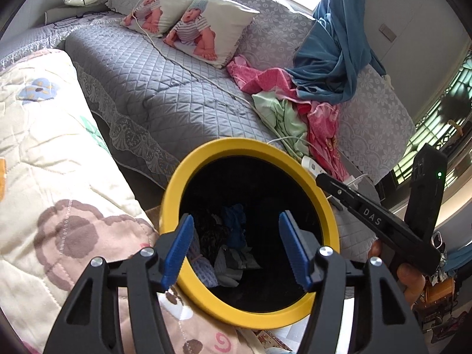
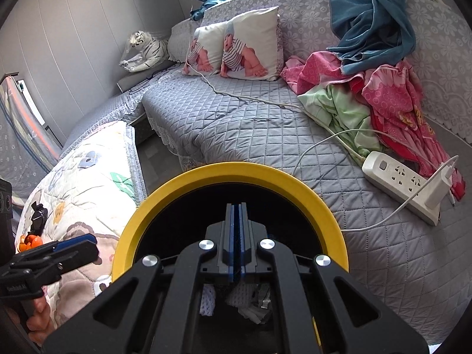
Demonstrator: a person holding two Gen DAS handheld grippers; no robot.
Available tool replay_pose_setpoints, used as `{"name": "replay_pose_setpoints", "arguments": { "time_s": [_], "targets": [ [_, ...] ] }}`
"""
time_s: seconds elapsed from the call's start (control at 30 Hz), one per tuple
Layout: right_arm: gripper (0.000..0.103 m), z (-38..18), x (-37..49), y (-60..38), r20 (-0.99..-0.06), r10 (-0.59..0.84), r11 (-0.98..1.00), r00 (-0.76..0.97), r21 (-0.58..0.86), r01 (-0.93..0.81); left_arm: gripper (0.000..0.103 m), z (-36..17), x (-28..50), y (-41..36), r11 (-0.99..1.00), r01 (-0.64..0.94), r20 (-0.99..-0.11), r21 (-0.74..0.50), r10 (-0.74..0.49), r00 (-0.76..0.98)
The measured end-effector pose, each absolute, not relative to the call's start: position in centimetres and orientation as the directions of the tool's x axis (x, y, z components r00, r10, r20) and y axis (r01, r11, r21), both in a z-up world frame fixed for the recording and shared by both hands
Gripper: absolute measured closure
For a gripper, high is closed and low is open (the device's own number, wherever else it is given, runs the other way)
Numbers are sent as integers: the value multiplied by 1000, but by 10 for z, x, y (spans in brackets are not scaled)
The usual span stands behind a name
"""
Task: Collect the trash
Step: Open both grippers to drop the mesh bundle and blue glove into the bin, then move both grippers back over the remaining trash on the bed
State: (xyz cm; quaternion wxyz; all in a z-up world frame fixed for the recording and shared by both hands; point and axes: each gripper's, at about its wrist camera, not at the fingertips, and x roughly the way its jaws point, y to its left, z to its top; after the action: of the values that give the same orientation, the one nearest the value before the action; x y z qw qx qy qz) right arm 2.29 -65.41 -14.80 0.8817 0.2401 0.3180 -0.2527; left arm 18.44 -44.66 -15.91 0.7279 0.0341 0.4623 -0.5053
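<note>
A black bin with a yellow rim point(image 1: 177, 183) stands between the sofa and a quilt; it also shows in the right wrist view point(image 2: 236, 171). Crumpled trash point(image 1: 227, 253) lies inside it, also seen in the right wrist view point(image 2: 253, 306). My left gripper point(image 1: 236, 250) is open and empty over the bin's mouth. My right gripper point(image 2: 236, 244) is shut with nothing between its pads, over the bin; it shows from the side in the left wrist view point(image 1: 320, 178). Orange peel point(image 2: 29, 242) and a black wrapper point(image 2: 38, 215) lie on the quilt at left.
A grey quilted sofa point(image 2: 250, 129) holds two baby-print pillows point(image 2: 250, 44), pink and green cloths point(image 2: 383, 94), a blue cloth point(image 2: 371, 20) and a white power strip point(image 2: 401, 183) with cables. A flowered quilt point(image 1: 44, 162) lies left of the bin.
</note>
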Motion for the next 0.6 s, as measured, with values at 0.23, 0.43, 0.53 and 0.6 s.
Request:
{"name": "replay_pose_setpoints", "arguments": {
  "time_s": [0.23,0.43,0.53,0.6],
  "targets": [
    [101,-127,18,-637,-650,-303,777,697,254,575,46,-131,201,-418,510,748,-670,-425,-733,119],
    [101,-98,21,-603,-598,-281,830,751,242,503,46,-96,226,-371,555,724,-627,-409,-747,218],
    [101,-84,28,-579,-565,-250,865,786,235,444,46,-79,242,-333,589,706,-603,-393,-745,286],
    [101,-78,33,-562,-551,-223,886,804,230,404,46,-68,253,-301,628,688,-592,-364,-726,350]
  ]
}}
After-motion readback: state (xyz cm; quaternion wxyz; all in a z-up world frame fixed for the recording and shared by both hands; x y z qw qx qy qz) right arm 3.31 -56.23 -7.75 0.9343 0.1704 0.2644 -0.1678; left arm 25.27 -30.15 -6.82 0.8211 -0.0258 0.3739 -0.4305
